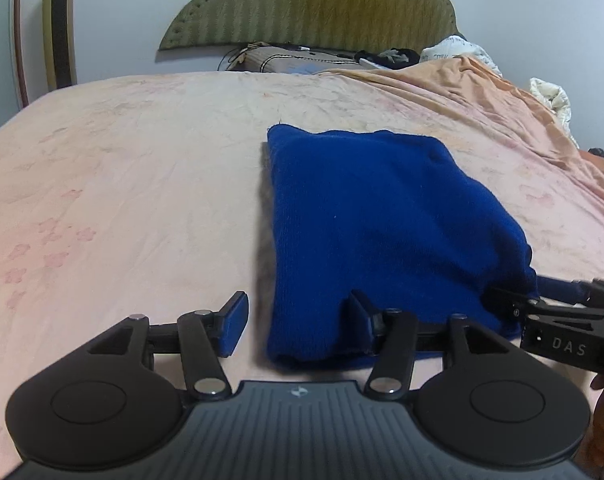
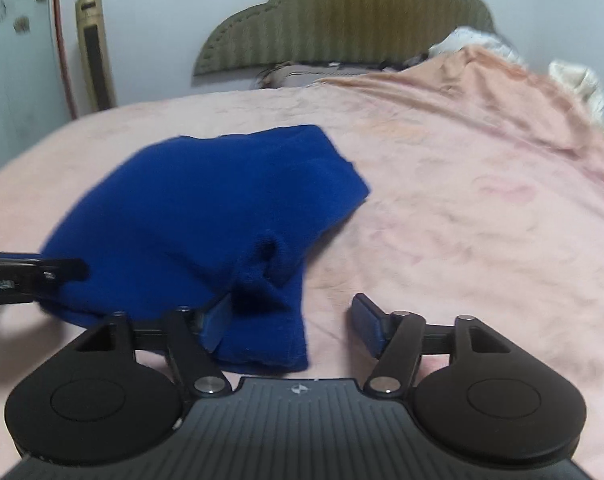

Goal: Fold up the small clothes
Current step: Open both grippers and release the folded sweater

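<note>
Folded blue garment (image 1: 381, 232) laid flat on the pink bed (image 1: 122, 184), left claw (image 1: 298, 324) held apart astride its near-left corner, right claw (image 2: 290, 320) likewise parted, cloth unclamped between.

Dim indoor light, fisheye bending, right view blurred

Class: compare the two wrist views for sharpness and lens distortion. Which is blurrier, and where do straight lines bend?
Left wrist view: fairly sharp, knit shows on the blue cloth; the bed edge bows. Right wrist view: softer, cloth edges and headboard smeared; dark vignette in the corners.
</note>
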Motion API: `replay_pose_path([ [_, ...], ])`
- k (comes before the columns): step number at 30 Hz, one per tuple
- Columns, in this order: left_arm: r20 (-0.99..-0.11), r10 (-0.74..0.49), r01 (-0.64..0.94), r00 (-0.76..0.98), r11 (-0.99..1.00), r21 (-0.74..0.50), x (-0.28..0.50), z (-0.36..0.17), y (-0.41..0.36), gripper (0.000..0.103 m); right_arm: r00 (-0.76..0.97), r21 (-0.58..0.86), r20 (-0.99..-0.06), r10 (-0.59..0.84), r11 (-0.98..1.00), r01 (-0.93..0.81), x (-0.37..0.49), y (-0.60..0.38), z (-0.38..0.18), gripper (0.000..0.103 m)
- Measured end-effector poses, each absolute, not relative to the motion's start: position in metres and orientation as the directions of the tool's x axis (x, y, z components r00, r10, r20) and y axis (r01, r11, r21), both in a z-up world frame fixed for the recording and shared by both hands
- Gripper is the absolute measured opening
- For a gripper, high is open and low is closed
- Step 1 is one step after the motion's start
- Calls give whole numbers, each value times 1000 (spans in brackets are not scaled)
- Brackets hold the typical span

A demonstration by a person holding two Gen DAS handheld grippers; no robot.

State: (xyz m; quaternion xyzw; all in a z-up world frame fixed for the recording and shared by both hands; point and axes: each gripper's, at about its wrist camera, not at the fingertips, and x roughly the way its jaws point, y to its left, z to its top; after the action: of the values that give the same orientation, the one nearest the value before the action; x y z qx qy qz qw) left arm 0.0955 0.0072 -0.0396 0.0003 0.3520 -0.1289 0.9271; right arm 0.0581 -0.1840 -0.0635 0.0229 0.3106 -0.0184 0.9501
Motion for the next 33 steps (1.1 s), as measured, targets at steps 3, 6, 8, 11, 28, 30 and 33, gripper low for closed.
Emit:
replay_pose_path([
  [3,-650,-220,236,727,970,-65,88,-40,5,55,806,37,-591,-34,997,69,56,-185,-63,69],
  [6,-642,-200,233,740,972,-35,82,-40,3,60,814,4,-577,-68,996,86,52,-179,-61,73],
  [8,-636,-189,230,748,973,-19,78,-40,3,61,818,10,-572,-67,996,89,47,-178,-59,75],
  [11,-638,-186,228,748,974,-16,73,-41,3,61,815,18,-577,-63,996,90,42,-177,-61,76],
  [28,-621,-122,176,774,984,27,47,-52,6,79,804,25,-592,-57,996,88,19,-168,-72,90],
  [30,-611,-106,164,784,986,40,44,-54,8,80,803,16,-593,-62,996,89,18,-165,-73,91],
  [33,-612,-89,145,786,988,44,42,-55,11,80,803,18,-594,-57,996,84,17,-163,-73,93],
])
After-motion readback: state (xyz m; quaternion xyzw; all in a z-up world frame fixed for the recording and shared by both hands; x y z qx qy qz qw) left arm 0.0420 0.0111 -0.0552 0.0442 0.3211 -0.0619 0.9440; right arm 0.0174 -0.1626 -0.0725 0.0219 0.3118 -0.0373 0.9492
